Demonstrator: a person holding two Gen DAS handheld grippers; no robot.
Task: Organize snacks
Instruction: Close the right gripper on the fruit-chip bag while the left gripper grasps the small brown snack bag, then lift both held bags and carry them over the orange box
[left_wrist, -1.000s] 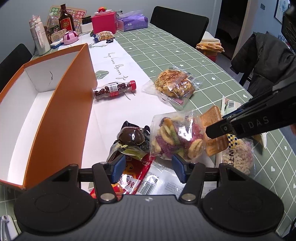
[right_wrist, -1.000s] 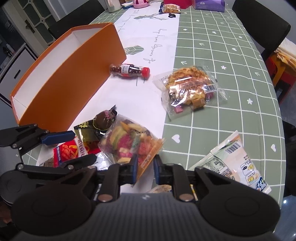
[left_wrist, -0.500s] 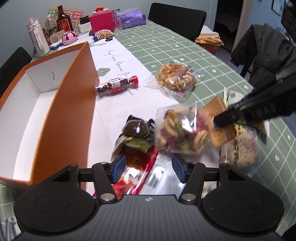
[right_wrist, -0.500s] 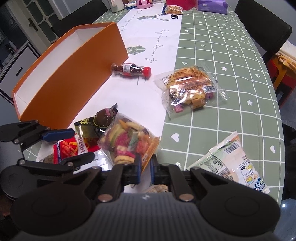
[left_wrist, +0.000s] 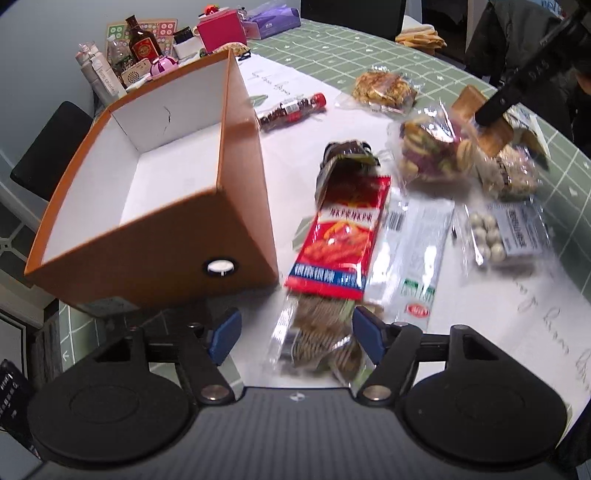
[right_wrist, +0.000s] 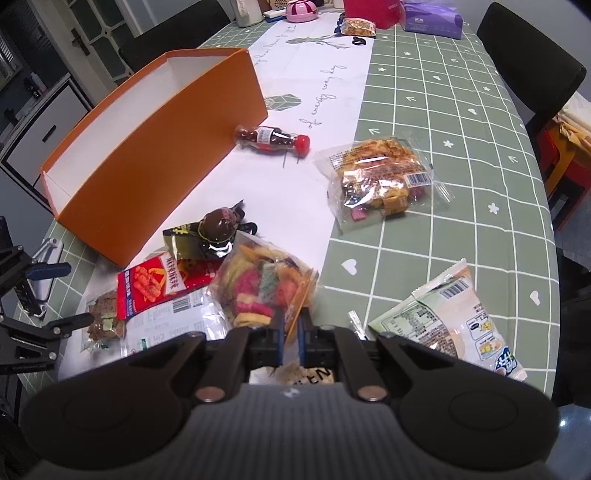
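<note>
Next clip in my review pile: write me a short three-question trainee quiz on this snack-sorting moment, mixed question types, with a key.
1. True or false: the orange box already holds several snack packs.
2. Which item is the right gripper shut on?
A. the small bottle with the red cap
B. the clear bag of colourful chips
C. the red snack packet
3. Fill in: a clear pack of brown ___ lies between the fingers of the left gripper.

Key
1. False; its white inside shows nothing.
2. B; it pinches the bag's orange top edge.
3. Biscuits; the fingers are opening and not pressing on the pack.
</note>
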